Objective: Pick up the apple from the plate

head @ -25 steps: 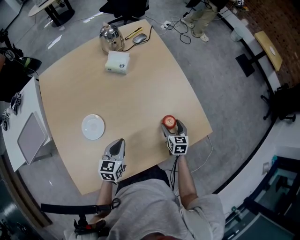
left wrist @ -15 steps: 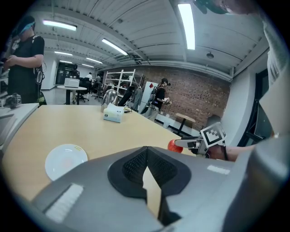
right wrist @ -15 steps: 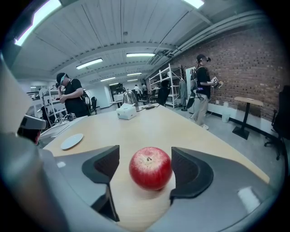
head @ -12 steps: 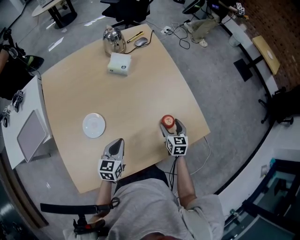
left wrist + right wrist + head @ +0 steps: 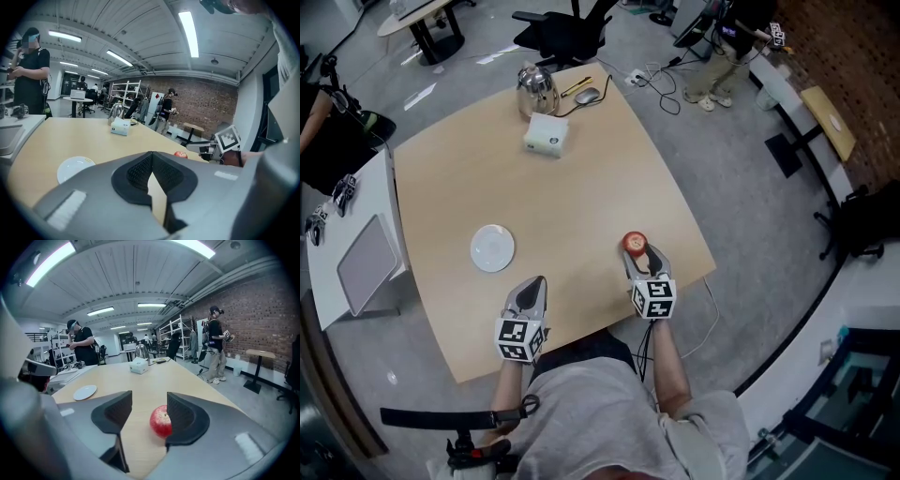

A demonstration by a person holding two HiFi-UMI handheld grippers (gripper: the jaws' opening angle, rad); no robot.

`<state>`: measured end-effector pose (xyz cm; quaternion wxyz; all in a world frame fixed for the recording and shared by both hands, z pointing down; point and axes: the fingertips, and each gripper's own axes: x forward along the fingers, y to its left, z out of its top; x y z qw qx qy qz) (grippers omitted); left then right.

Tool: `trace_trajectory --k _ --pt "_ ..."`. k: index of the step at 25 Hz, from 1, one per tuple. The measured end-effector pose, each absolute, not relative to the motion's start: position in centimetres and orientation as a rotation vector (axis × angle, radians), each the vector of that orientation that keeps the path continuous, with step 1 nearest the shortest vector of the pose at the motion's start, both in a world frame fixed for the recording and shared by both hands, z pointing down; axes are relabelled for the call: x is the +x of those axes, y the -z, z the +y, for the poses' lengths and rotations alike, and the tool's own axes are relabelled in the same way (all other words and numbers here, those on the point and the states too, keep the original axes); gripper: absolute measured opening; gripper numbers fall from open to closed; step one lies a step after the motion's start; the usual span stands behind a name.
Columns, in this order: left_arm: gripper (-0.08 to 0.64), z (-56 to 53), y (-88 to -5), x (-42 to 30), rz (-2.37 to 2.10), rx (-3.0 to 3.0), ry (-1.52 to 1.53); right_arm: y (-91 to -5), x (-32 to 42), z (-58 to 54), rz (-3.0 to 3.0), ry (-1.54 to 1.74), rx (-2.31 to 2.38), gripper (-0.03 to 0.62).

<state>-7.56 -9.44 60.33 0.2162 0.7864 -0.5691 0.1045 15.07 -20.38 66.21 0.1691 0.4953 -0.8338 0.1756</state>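
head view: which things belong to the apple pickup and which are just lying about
Job:
shiny red apple
small round white plate, empty
right gripper, jaws just closing around the apple, one pad not touching

Lying about:
silver metal kettle
white rectangular box
grey computer mouse
left gripper, shut and empty

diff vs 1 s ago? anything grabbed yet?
The jaws of the right gripper have just been closing around the apple, which sits between them on the table. One pad is not yet on it, so there is no grip. Unchanged: left gripper shut and empty, plate bare.
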Motion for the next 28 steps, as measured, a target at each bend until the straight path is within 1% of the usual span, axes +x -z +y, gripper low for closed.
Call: trace_trajectory --k 2,7,11,16,21,28 --pt "0.020 -9.1 -59.9 -7.5 -1.585 2.185 -0.280 -65.3 15.1 -19.8 -2.385 -0.480 1.420 0.227" --pt "0.019 -8.3 -58.2 -7.4 -1.613 2.199 -0.247 -62.9 15.5 -18.5 -2.418 -0.445 1.436 0.151" --pt "0.019 -5.0 -56.5 -4.7 -1.646 2.210 -0.223 -61.3 18.2 -15.0 -2.452 -0.425 1.427 0.121" --pt "0.019 -6.8 -55.4 -6.5 -1.640 2.231 -0.192 -59.4 15.5 -16.1 -2.470 -0.375 1.424 0.082" --pt "0.020 -7.0 -55.0 -5.3 -1.627 2.257 -0.183 -58.3 15.5 -15.2 -2.492 -0.345 1.425 0.049" --pt "0.020 -6.9 -54.2 -2.5 -1.630 2.277 -0.174 -57.6 18.0 -14.2 -2.507 -0.340 1.425 0.017"
